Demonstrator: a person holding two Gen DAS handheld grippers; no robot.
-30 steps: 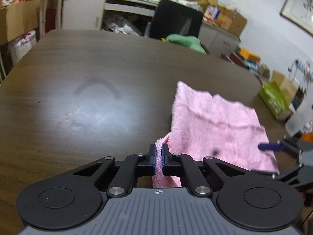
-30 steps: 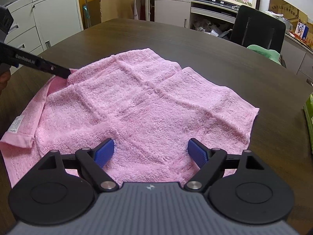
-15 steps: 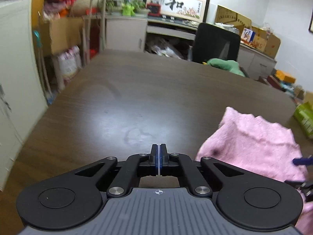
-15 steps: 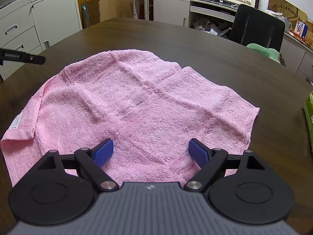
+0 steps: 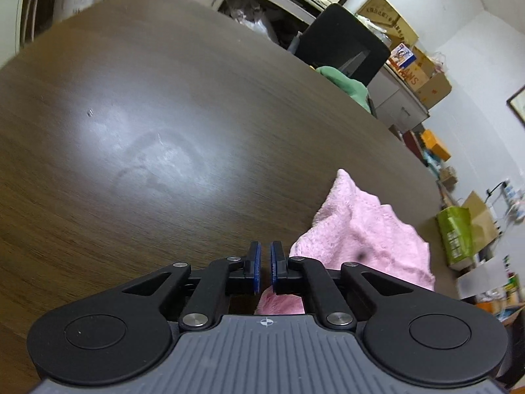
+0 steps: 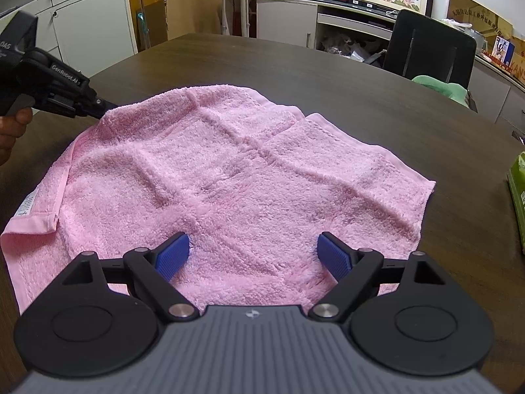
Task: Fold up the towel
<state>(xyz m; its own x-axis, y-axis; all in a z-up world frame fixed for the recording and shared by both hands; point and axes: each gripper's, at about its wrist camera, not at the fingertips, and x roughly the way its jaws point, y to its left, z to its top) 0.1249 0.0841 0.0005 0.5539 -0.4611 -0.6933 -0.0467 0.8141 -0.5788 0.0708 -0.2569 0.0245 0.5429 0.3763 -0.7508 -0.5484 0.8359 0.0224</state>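
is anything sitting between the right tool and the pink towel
Nothing visible does. The right tool hovers with its jaws wide over the near part of the pink towel, which lies spread with nothing on it. The left tool only reaches the towel's far left edge.

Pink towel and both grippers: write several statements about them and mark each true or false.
1. The pink towel lies spread out on the dark table. True.
2. The right gripper is shut on the towel. False: its jaws stand wide apart above the towel's near part.
3. The left gripper has its jaws almost together with no towel between the pads. True.
4. The towel's white label sits at its right edge. False: in the right wrist view it is on the left edge, near the front corner.
5. A black chair stands at the table's far side. True.
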